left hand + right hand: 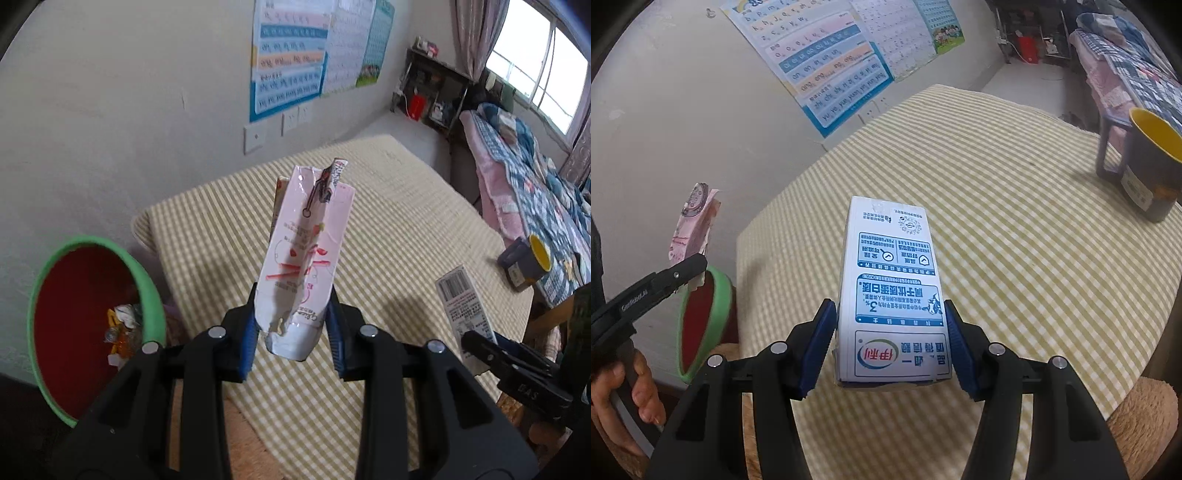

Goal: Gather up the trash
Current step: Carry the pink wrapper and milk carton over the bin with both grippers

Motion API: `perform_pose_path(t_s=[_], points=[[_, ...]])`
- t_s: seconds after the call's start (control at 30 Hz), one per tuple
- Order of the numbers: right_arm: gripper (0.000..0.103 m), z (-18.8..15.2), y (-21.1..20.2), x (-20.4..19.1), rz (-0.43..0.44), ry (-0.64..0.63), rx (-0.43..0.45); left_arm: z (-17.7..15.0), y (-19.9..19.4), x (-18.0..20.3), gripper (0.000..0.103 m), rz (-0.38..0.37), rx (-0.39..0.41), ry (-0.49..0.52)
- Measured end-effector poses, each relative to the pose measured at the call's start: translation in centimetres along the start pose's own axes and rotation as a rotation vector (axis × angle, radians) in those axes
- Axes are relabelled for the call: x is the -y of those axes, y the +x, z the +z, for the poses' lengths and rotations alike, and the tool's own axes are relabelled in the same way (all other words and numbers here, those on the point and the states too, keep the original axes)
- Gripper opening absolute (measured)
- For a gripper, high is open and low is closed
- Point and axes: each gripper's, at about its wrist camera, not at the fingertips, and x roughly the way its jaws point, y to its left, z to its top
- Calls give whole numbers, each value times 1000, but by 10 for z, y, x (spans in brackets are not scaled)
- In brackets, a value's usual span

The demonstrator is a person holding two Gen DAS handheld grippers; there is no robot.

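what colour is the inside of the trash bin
Red inside, under a green rim; the bin shows best in the left wrist view.

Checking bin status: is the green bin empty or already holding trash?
Holding trash: the left wrist view shows crumpled wrappers at the bottom of the green bin.

A: What's ahead of the tongs?
B: Checked-cloth table (388, 229), pale wall (129, 110) with charts (288, 62) beyond.
A: To their right?
B: Quilted bed (524, 184), dark shelf (432, 92), bright curtained window (535, 70).
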Motion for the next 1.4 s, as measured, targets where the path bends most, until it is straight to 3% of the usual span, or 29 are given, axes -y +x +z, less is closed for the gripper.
perform_pose_path(t_s=[0.43, 1.03, 1.4], points=[[57, 21, -13, -62, 18, -91, 32, -4, -39, -19, 31, 19, 95, -3], [57, 16, -38, -73, 23, -78, 96, -6, -52, -36, 31, 33, 145, -22], [57, 12, -34, -79, 64, -58, 57, -9, -52, -43, 31, 42, 124, -21]])
